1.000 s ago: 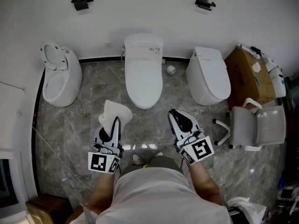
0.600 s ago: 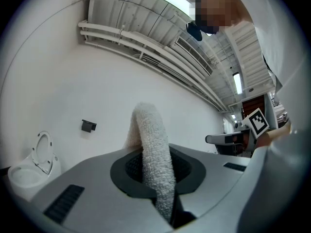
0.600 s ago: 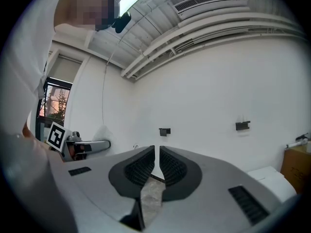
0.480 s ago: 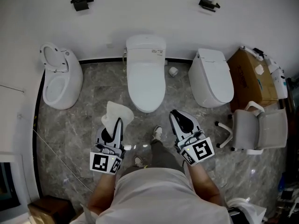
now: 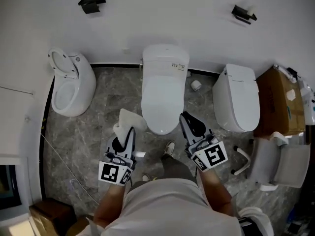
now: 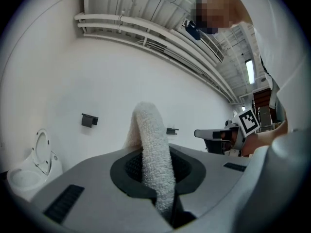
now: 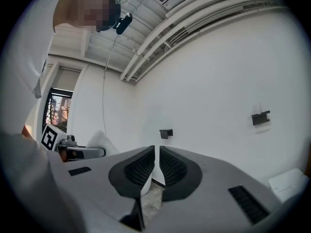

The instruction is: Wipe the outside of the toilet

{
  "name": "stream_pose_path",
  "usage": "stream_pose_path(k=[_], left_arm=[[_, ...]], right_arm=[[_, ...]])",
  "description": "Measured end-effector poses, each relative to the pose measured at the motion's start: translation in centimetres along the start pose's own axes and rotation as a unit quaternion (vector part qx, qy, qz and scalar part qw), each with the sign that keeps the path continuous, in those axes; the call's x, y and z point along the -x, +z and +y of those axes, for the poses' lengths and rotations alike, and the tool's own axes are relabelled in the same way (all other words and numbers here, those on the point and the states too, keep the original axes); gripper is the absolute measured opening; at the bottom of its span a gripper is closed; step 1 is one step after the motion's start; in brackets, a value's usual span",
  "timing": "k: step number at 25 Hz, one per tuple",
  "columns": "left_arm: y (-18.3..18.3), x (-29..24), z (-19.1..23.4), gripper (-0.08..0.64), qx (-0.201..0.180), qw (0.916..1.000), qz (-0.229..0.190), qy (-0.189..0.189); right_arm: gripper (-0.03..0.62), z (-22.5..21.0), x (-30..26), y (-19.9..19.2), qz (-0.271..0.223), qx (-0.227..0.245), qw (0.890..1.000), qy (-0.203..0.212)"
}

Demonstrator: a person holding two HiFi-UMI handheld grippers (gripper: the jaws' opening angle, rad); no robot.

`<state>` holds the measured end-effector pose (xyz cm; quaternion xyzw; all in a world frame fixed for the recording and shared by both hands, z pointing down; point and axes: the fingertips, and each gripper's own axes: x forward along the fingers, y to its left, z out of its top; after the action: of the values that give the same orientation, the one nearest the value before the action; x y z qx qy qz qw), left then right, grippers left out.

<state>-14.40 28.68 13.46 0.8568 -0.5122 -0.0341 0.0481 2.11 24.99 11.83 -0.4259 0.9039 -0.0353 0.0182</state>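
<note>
Three toilets stand along the wall (image 5: pixel 162 23), and the middle toilet (image 5: pixel 164 90), lid down, lies just ahead of the person (image 5: pixel 162 205), so it is likely the one to be wiped. The left tongs (image 5: pixel 129 132) pinch a white cloth (image 5: pixel 127 120) that stands up past their tips, ready to press against its side. The right tongs (image 5: pixel 187 119), drawn to a narrow slit on nothing, hang beside its front, apparently spare.

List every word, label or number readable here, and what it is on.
No text here can be read outright.
Sticker on the middle toilet: print too small.
Cardboard box: print blurred.
Left marker cube and right marker cube: square patterns only, no words.
</note>
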Motion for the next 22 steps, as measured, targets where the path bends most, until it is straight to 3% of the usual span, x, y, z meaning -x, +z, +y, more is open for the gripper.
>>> stream_pose_path(k=[10, 16, 22], left_arm=[[2.1, -12.8, 0.1, 0.055, -0.008, 0.9994, -0.011, 0.032], [2.5, -16.3, 1.1, 0.054, -0.013, 0.9993, -0.009, 0.035], [1.6, -18.9, 4.8, 0.054, 0.003, 0.9994, -0.008, 0.033]], right_arm=[[0.054, -10.9, -6.2, 0.8, 0.002, -0.018, 0.999, 0.048], [0.054, -13.1, -9.2, 0.6, 0.003, -0.028, 0.998, 0.062], [0.054, -13.4, -12.6, -0.2, 0.026, -0.021, 0.998, 0.059]])
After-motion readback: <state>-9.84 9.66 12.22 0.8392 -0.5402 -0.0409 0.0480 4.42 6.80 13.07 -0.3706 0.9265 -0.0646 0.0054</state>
